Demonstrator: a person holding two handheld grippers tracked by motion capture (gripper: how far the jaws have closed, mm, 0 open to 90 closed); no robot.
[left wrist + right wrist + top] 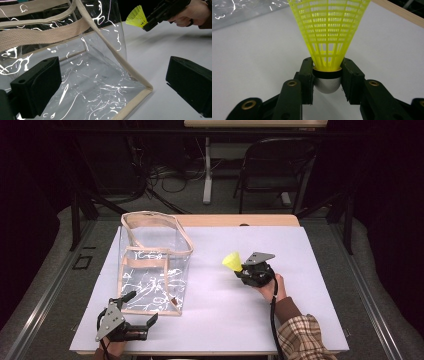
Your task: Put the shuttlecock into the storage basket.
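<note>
Shuttlecock (329, 37) sat clamped by its cork in right gripper (248, 268), off the table, bag (152, 265) at its 9 o'clock. Left gripper (141, 312) gaped wide, empty, apparently straddling the bag's near corner. Steady that corner, then drop skirt-up through the mouth.

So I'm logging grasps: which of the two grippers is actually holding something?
The right gripper: its jaws clamp the yellow shuttlecock at its cap. The left gripper stands open beside the clear bag.
</note>
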